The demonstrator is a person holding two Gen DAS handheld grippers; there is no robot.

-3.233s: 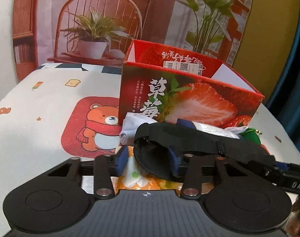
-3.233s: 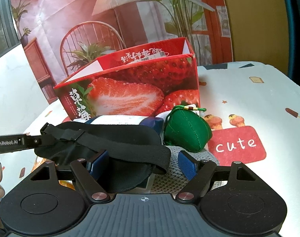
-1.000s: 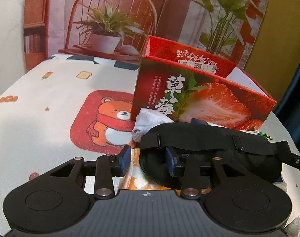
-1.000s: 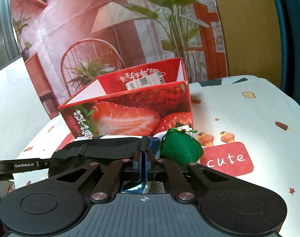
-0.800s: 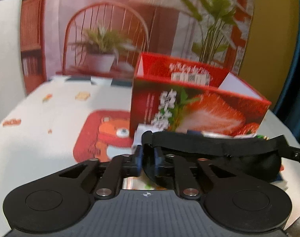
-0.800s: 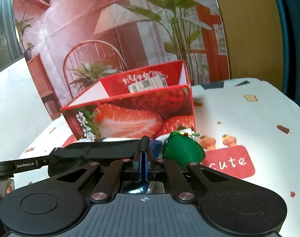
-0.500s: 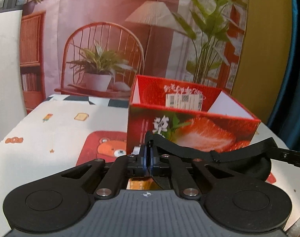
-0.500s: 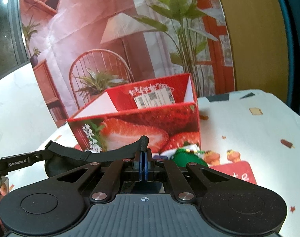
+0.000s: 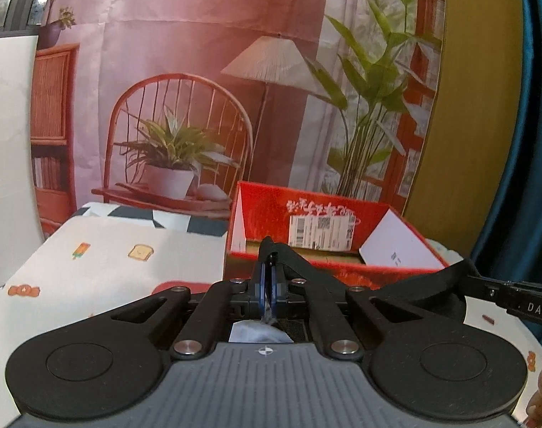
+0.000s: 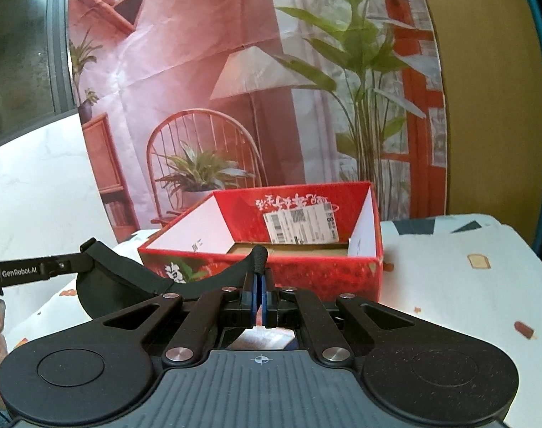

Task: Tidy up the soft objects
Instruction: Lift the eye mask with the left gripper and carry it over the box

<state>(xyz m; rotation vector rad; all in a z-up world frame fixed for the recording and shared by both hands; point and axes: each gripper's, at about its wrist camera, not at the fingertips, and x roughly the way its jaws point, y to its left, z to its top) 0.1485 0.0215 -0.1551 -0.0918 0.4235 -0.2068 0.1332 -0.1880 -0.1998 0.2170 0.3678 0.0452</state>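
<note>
Left wrist view: we see our left gripper (image 9: 267,278) with its fingers pressed together on one end of the black eye mask (image 9: 428,292), which runs off to our right toward the other gripper.
Right wrist view: our right gripper (image 10: 258,285) has its fingers clamped on the other end of the mask (image 10: 117,278), which sags in a shallow curve to our left.
Mask axis: we hold it stretched side to side between the two grippers, its long axis roughly level with the box's near wall.
Where it is: in the air, off the worktop (image 9: 103,271), just short of the red strawberry box (image 10: 306,274).
Box from the fingers: straight ahead and a little below both tips; its open top faces up, with bare cardboard floor showing inside.
Nearer hand: we judge neither is clearly closer; both pinch points sit at the near rim.
Coming move: we judge both hands must travel forward together over the rim, then lower.
Risk: we expect the sagging middle may catch on the near wall.
</note>
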